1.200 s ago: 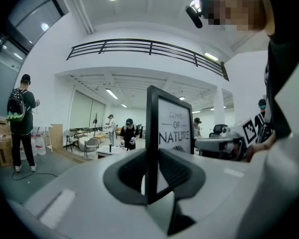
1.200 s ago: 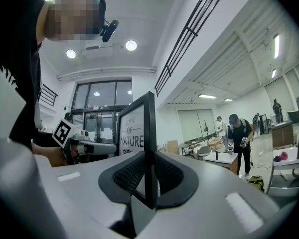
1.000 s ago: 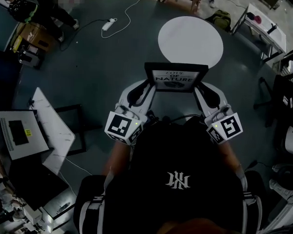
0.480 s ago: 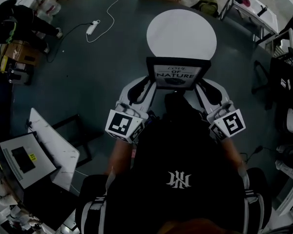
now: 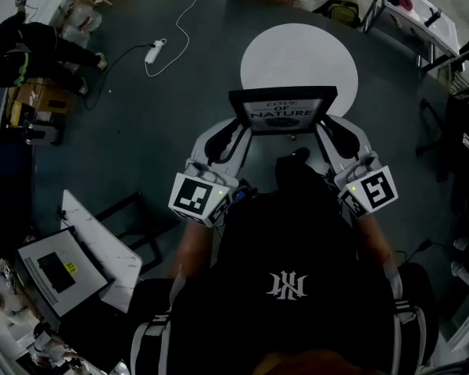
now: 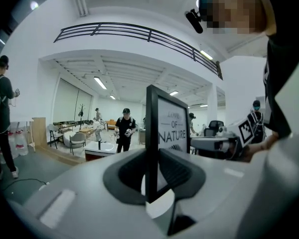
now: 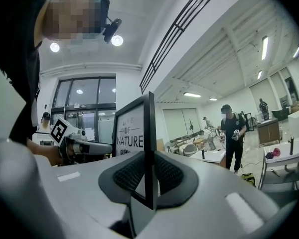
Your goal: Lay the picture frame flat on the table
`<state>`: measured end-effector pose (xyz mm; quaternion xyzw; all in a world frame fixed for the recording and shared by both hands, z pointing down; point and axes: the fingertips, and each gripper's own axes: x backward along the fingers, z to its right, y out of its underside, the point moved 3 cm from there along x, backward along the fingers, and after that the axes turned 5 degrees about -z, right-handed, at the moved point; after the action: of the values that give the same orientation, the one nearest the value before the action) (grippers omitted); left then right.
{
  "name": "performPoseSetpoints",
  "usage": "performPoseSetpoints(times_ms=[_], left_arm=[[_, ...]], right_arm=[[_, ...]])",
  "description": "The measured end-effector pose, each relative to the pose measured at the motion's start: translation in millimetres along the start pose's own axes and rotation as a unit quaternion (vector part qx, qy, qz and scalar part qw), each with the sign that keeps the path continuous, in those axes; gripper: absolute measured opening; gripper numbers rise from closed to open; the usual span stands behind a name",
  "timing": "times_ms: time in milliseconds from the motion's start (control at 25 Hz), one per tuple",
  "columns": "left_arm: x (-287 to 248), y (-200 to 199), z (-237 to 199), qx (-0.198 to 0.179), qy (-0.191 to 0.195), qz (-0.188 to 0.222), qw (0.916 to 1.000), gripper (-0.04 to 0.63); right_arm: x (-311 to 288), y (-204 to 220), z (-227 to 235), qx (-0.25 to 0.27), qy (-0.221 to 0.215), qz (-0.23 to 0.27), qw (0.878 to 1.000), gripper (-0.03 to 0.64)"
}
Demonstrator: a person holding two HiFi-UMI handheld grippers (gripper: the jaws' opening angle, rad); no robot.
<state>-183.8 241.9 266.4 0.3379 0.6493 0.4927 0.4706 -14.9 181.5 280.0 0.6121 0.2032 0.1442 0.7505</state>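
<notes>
Head view: the black-rimmed picture frame (image 5: pixel 282 112) with a white "OF NATURE" print is in the air, printed face toward the person, at the near edge of the round white table (image 5: pixel 299 53). The left gripper (image 5: pixel 236 131) has its left rail and the right gripper (image 5: pixel 327 130) its right rail.

Left gripper view: jaws clamped on the frame edge (image 6: pixel 152 133), rail seated between the dark ribbed pads (image 6: pixel 183 169). Right gripper view: same, jaws closed on the opposite edge (image 7: pixel 149 133), and the pads (image 7: pixel 127 176) sit square to it. Frame stands roughly upright in both.

Not down yet. From this steep angle I can't tell whether the lower edge is over the tabletop or just short of it; probably just short.

Doing it well:
- carry forward until the whole frame is over the white top, not hanging off the near rim
- roll both wrists together so the top edge tips away; any mismatch twists the rails
- lower level, let the back touch down fully
- release only once the table bears it, both sides at once

Versus 0.5 s ago: grip is unchanged, same rails, same attitude. The table looks slightly larger and sits further right, and the frame top overlaps its near rim a bit more, so the approach continues. Floor clutter at upper left has shifted with the head.
</notes>
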Motion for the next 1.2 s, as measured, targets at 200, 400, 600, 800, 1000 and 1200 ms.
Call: performPoseSetpoints(times_ms=[200, 400, 600, 800, 1000, 1200], left_arm=[[-56.0, -22.6, -10.5, -0.011, 0.017, -0.014, 0.9997, 0.074], [-119.2, -50.4, -18.8, -0.019, 0.031, -0.026, 0.999, 0.072], [-167.3, -77.2, -31.8, -0.036, 0.034, -0.033, 0.9982, 0.072], [-204.6, -93.9, -38.4, -0.053, 0.046, -0.04, 0.9967, 0.072], [-250.8, -106.6, -55.4, -0.064, 0.065, -0.058, 0.9941, 0.072], [-272.5, -106.4, -67.2, -0.07, 0.1, -0.078, 0.9894, 0.074]], right_arm=[[-20.4, -21.8, 51.4, -0.017, 0.003, 0.03, 0.999, 0.054], [-34.0, -29.2, 112.9, -0.032, 0.025, 0.024, 0.999, 0.054], [-49.7, -37.3, 155.9, -0.041, 0.03, 0.026, 0.998, 0.053], [-62.1, -42.3, 190.4, -0.053, 0.041, 0.034, 0.997, 0.054], [-80.8, -46.3, 226.7, -0.067, 0.055, 0.032, 0.996, 0.054], [-86.6, -41.2, 232.9, -0.084, 0.087, 0.035, 0.992, 0.051]])
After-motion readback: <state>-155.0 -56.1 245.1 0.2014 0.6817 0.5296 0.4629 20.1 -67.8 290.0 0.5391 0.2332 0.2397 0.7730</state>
